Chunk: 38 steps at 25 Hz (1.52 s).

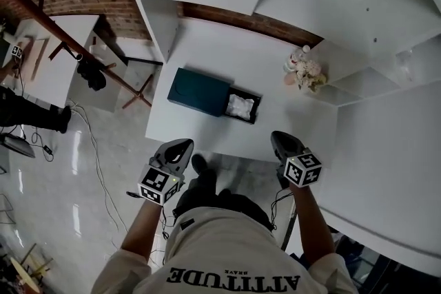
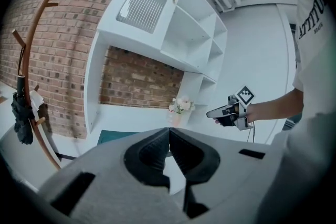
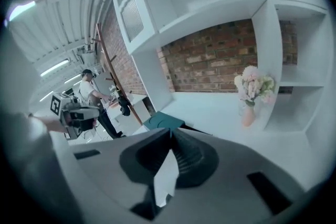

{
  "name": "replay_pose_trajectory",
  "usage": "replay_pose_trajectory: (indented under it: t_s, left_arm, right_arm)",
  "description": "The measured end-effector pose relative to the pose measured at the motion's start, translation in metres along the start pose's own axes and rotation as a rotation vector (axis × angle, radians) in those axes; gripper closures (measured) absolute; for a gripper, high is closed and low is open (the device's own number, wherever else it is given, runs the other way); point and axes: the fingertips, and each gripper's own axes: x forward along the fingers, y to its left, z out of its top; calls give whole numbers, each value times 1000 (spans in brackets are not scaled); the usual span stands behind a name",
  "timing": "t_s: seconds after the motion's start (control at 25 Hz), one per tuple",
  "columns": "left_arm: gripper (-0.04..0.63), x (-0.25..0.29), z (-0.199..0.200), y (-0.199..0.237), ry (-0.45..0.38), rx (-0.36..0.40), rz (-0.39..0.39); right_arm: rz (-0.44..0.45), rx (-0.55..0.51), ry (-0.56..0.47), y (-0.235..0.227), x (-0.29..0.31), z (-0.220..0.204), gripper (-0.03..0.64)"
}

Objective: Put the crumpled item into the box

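Note:
A white crumpled item (image 1: 240, 107) lies inside a small black open box (image 1: 256, 100) on the white table (image 1: 207, 51). A teal lid (image 1: 199, 91) rests right beside the box on its left, and its corner shows in the left gripper view (image 2: 112, 136) and the right gripper view (image 3: 163, 122). My left gripper (image 1: 184, 143) (image 2: 169, 131) hangs at the table's front edge, jaws shut and empty. My right gripper (image 1: 276, 136) (image 3: 169, 134) is level with it on the right, also shut with nothing between the jaws. Both are well short of the box.
A vase of pale flowers (image 1: 303, 70) stands at the table's right back corner. White shelving (image 1: 386, 45) rises on the right and behind. A wooden coat rack (image 1: 69, 38) with a black umbrella (image 2: 22, 113) stands left. A person (image 3: 89, 93) works at a far desk.

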Motion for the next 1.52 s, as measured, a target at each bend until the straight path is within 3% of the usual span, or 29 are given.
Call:
replay_pose_trajectory:
  t_s: [0.28,0.44,0.56,1.0,1.52]
  left_arm:
    - [569,-5,-6,-41,-26,40,-2]
    - [571,-14,-18,-71,-35,-14,23]
    - [569,-29,-18,-98,-67,-30,32]
    - [569,-95,-33,-185,-119,15,69]
    - [569,-158,-29,-201,-182,36,130]
  right_arm:
    - [30,1,-92,13,-66,-17,583]
    - [31,2,-118,15,-107,-39,583]
    - [25,-15,-154,20,-143,-49,583]
    - [26,-36,-278,35,-243,-72,582]
    - [7,-96,-344,66,-274,-73,583]
